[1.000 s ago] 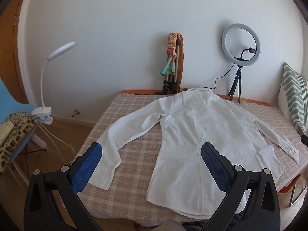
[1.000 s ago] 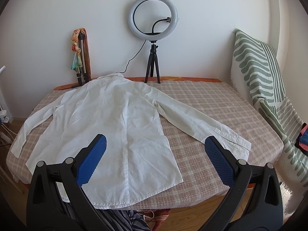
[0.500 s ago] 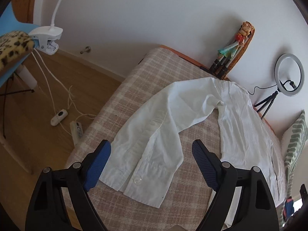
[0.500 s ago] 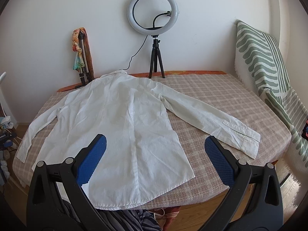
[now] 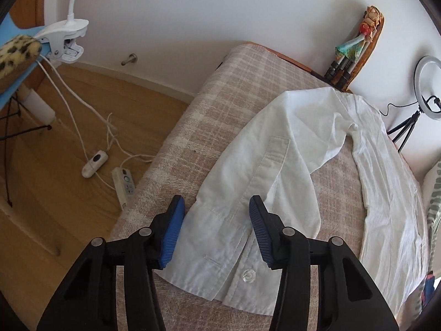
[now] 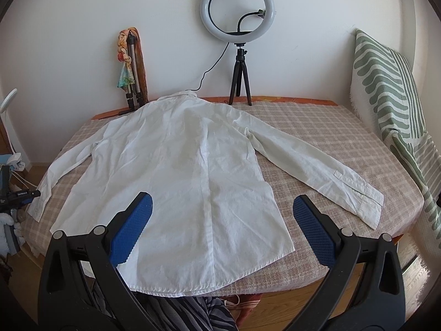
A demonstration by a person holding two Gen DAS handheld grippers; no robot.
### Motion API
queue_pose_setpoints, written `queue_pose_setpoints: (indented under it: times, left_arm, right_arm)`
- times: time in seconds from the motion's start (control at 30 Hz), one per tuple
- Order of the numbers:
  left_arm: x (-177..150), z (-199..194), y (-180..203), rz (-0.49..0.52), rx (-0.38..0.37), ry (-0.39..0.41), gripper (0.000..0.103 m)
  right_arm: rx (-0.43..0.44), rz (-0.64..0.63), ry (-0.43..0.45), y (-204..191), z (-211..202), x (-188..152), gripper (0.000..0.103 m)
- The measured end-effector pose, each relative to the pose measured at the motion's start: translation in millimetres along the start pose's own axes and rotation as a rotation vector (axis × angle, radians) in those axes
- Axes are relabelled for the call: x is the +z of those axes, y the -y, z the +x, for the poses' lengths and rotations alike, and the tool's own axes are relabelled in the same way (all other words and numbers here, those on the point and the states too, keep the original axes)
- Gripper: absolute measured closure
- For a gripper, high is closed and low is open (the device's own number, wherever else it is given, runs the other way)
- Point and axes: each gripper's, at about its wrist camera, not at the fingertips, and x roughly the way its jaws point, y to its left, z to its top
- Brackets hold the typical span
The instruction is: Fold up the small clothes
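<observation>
A white shirt [image 6: 176,176] is spread flat, back up, on a bed covered with a checked blanket [image 6: 325,138], its collar toward the ring light [image 6: 238,5] at the wall and its hem at the near edge of the blanket. Bare blanket is left to the right of the shirt, as far as the striped cushion [image 6: 386,82]; the hem slightly overhangs the near edge.

Only in the left wrist view is the cuff [image 5: 220,245] seen close, lying by the blanket's side edge with its button up, above a wooden floor [image 5: 69,138] with cables and a power strip [image 5: 124,184]. The left gripper [image 5: 215,215] is closing, the cuff between its pads but not yet pinched.

Only in the right wrist view is the whole shirt seen, both sleeves angled outward. The right gripper [image 6: 222,215] is held wide open over the hem, nothing grasped.
</observation>
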Motion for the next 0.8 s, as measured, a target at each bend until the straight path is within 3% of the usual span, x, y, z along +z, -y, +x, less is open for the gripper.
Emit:
queue_pose_setpoints:
  times: [0.13,0.2,0.4,0.6,0.7,0.8]
  left_arm:
    - [-2,1,0,0.036,0.014,0.02,0.09]
    - [-3,0,-4,0.009,-0.023,0.029,0.094]
    - [-5,-10,0,-0.04,-0.083,0.062,0.097]
    - [-2,-25,11,-0.014,-0.105,0.099,0.098]
    - [-4,-37,19,-0.03,-0.167,0.126,0.098]
    - [-8,-57,44,0.025,-0.222,0.167,0.098]
  right_arm:
    - [0.007,0.001,0.001,-1,0,0,0.0]
    - [0.005,0.001,0.001,-1,0,0,0.0]
    - [-0.003,0.014,-0.005,3,1,0,0.0]
    - [-0.005,0.03,-0.008,7,1,-2,0.0]
    - [-0.001,0.032,-0.009,7,2,-3,0.0]
    - [0.006,0.028,-0.011,5,3,-4,0.0]
